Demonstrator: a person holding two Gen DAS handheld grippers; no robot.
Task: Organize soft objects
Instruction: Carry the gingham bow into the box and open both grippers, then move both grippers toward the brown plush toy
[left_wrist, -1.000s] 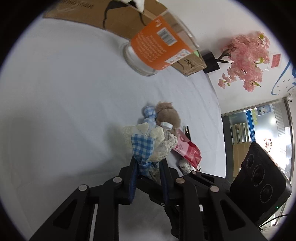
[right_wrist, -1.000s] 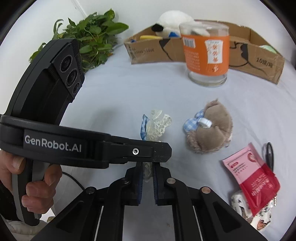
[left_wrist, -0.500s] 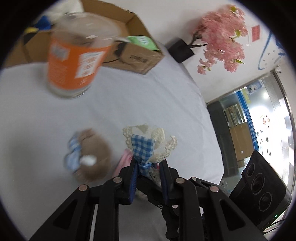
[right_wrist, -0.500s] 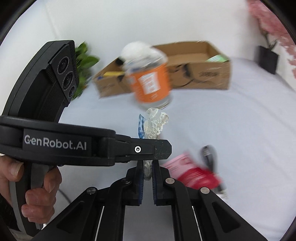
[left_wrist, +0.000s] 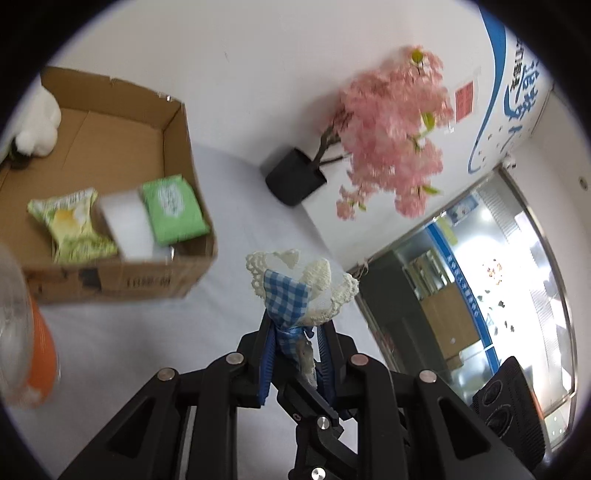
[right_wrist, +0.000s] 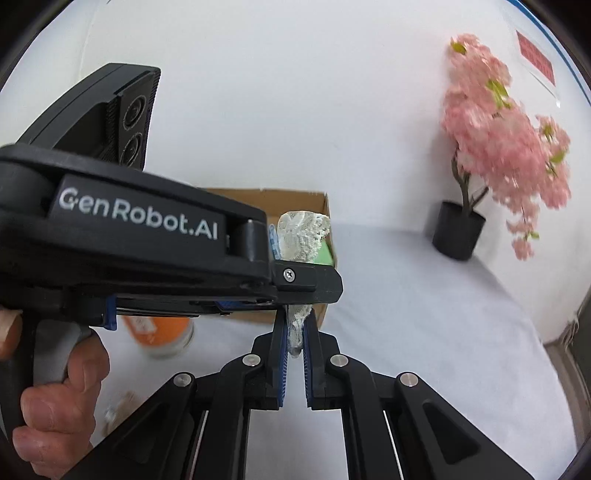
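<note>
Both grippers pinch one small blue-checked cloth piece with cream lace (left_wrist: 291, 295) and hold it in the air. My left gripper (left_wrist: 295, 332) is shut on its blue stem. My right gripper (right_wrist: 294, 328) is shut on the lace (right_wrist: 301, 236) from the other side, crossing under the left gripper's body (right_wrist: 140, 258). The open cardboard box (left_wrist: 122, 284) lies to the front left, holding a green packet (left_wrist: 173, 206), a white block (left_wrist: 125, 225), a yellow-green packet (left_wrist: 70, 225) and a white plush (left_wrist: 37, 129). It also shows in the right wrist view (right_wrist: 317, 199).
An orange-labelled clear jar (left_wrist: 22, 350) stands left of the box on the white tablecloth (left_wrist: 240, 206); it also shows in the right wrist view (right_wrist: 162, 332). A pink blossom tree in a black pot (left_wrist: 295, 177) stands at the back right by the wall. The brown plush (right_wrist: 118, 410) lies low left.
Both grippers have risen and swung toward the box with the cloth piece between them. The brown plush and the red packet have dropped out of the left view; the box interior now shows.
</note>
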